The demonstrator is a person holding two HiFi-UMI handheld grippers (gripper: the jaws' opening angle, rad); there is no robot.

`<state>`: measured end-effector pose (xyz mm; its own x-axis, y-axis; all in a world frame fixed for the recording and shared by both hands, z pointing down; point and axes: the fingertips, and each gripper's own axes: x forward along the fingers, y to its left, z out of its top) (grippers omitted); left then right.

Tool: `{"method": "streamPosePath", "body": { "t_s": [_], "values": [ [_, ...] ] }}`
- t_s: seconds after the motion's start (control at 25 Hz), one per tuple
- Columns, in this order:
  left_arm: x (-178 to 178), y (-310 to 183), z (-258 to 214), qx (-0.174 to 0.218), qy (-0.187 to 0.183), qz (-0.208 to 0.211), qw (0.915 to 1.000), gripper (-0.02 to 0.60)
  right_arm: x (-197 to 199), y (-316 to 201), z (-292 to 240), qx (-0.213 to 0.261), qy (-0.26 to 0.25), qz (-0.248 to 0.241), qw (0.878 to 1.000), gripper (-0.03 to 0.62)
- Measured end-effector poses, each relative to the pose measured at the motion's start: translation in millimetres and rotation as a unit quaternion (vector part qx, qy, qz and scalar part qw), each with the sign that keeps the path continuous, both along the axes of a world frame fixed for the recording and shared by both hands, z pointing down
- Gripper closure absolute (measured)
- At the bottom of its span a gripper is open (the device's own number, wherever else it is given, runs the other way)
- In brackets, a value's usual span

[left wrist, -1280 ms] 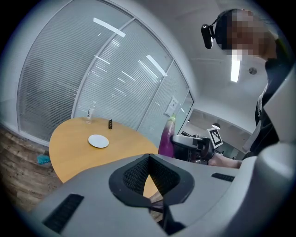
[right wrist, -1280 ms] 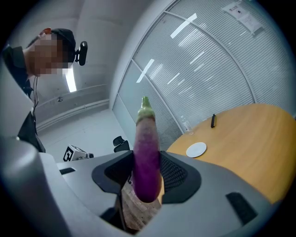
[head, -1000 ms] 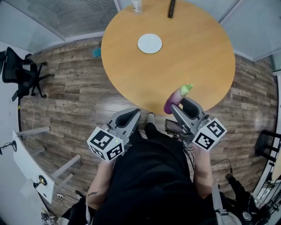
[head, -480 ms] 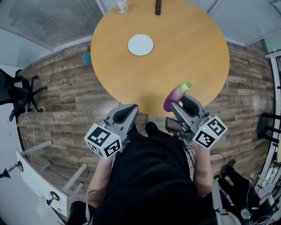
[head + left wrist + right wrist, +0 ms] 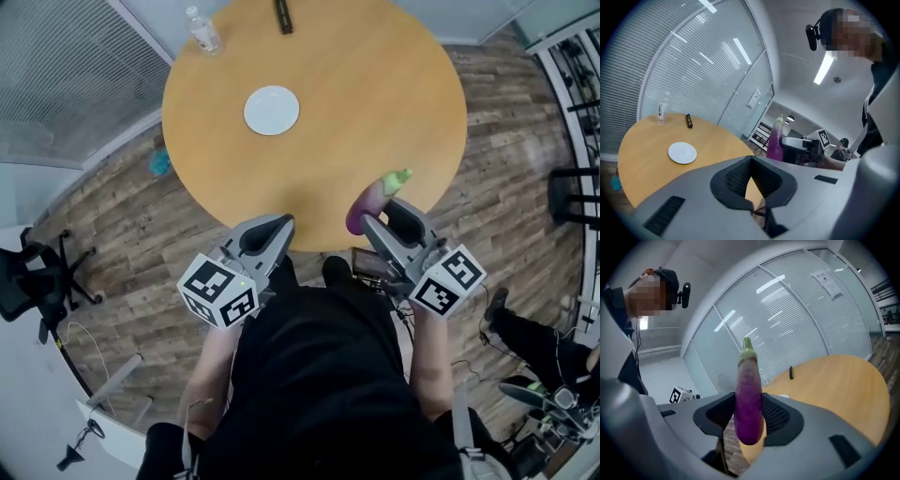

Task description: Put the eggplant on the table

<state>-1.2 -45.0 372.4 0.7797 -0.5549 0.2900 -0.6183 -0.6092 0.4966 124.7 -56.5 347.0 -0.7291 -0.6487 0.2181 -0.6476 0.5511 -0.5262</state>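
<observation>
Two claws hang at the 6 o'clock rim of the round worktop [image 5: 403, 84] in the head view. The right claw [image 5: 382, 223] carries the eggplant [image 5: 367, 204] just over that rim, green cap toward 1 o'clock; the left claw [image 5: 277, 223] sits beside it.

Left gripper view: its jaws are pinched together on nothing.

Right gripper view: the jaws clamp the purple body low down, long axis standing across them, stem at 12 o'clock. Bare worktop lies ahead toward 3 o'clock, so the right hand likely goes forward and down.

Purple eggplant [image 5: 368, 203] upright, green cap up, between jaws, over table [image 5: 375, 103] edge.
</observation>
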Motion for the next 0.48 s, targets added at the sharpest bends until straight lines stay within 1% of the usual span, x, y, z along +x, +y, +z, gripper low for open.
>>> {"method": "streamPosePath", "body": {
  "t_s": [0.2,0.48],
  "values": [
    [-7.8,-13.7,0.2,0.003,0.009,0.055,0.9985,0.571,-13.3,-0.3,-1.4,0.0,0.009,0.047,0.999,0.402],
    [-23.1,-20.6,7.1,-0.001,0.016,0.119,0.9928,0.571,-32.1,3.8,-0.3,0.001,0.02,0.103,0.994,0.402]
  ]
}}
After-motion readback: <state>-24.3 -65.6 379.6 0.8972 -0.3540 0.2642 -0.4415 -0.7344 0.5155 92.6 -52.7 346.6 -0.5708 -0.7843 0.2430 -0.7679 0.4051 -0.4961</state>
